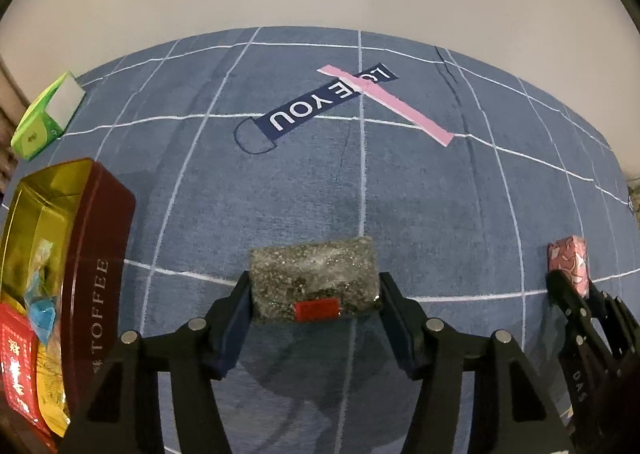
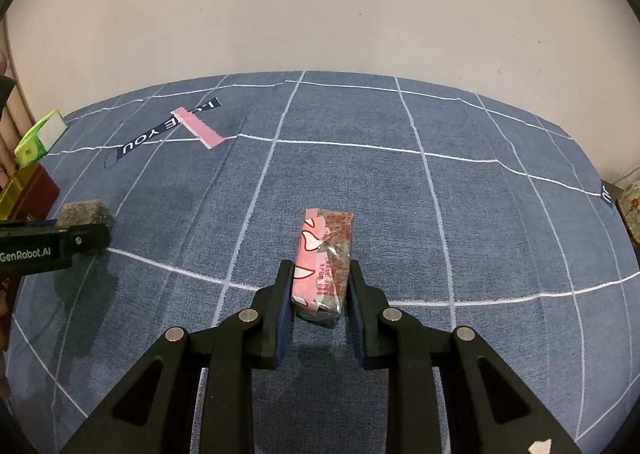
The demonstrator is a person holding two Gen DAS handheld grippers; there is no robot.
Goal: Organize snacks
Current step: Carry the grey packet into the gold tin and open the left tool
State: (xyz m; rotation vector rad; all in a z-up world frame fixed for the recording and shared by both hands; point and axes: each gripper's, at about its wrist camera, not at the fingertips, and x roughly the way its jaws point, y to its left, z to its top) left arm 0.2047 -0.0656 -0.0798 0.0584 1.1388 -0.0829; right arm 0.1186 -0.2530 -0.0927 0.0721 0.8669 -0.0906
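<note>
1. The left gripper [image 1: 314, 290] has its two fingers spread wide around a grey speckled snack bar [image 1: 314, 282], a chunky block in clear glittery wrap with a small red label on the near face. Both pads press against the bar's short ends, so it is clamped crosswise between the fingertips.
2. The right gripper [image 2: 320, 286] is closed much narrower on a pink snack packet [image 2: 325, 254], which sticks out lengthwise beyond the fingertips. Its wrapper is pink with white shapes outlined in red, and a silvery side covered in red print; the near end is crumpled foil. The fingers touch it on both long sides.
3. Both snacks sit low over a blue rug [image 1: 420, 193] crossed by thin white lines; whether they rest on it or hang just above, I cannot tell.
4. Left of the left gripper's fingers stands an open dark-red tin [image 1: 100, 254] lettered "TOFFEE", gold inside, with wrapped sweets and a red box in it.
5. Farther out beyond the tin, near the wall, lies a green box [image 1: 40, 121].
6. Ahead of the left fingers, well apart, a pink strip [image 1: 392, 103] crosses a navy "YOU" label on the rug.
</note>
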